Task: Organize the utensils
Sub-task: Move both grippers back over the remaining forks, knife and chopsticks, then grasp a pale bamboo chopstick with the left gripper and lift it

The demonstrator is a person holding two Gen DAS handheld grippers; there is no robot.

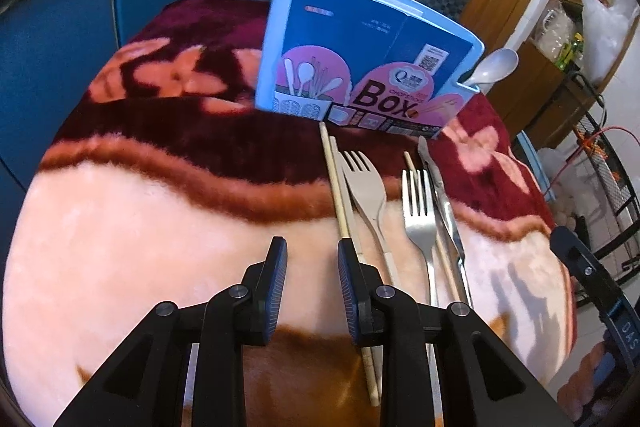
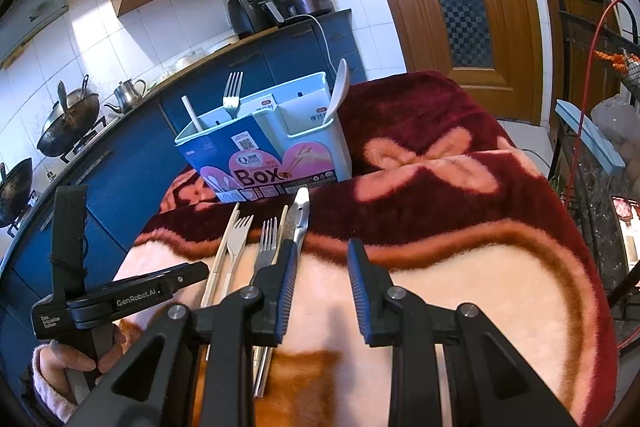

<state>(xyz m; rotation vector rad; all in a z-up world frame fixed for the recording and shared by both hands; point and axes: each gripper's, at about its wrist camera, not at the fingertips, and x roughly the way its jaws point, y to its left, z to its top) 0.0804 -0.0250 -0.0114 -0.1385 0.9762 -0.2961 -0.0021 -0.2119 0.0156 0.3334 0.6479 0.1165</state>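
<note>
A light blue utensil box (image 1: 360, 67) stands at the back of the blanket-covered table; it also shows in the right wrist view (image 2: 272, 155). It holds a metal fork (image 2: 233, 95), a white spoon (image 2: 338, 91) and a white stick (image 2: 191, 115). In front of it lie chopsticks (image 1: 338, 195), a beige fork (image 1: 366, 187), a metal fork (image 1: 420, 219) and a knife (image 1: 444, 203). My left gripper (image 1: 312, 255) is open and empty, its right finger over the chopsticks. My right gripper (image 2: 322, 259) is open and empty, just right of the knife (image 2: 300, 215).
The table is covered by a pink and maroon floral blanket (image 1: 160, 227). Blue kitchen cabinets (image 2: 120, 163) with woks and a kettle run behind on the left. A wooden door (image 2: 452, 7) is at the back. A wire rack (image 2: 592, 147) stands at the right.
</note>
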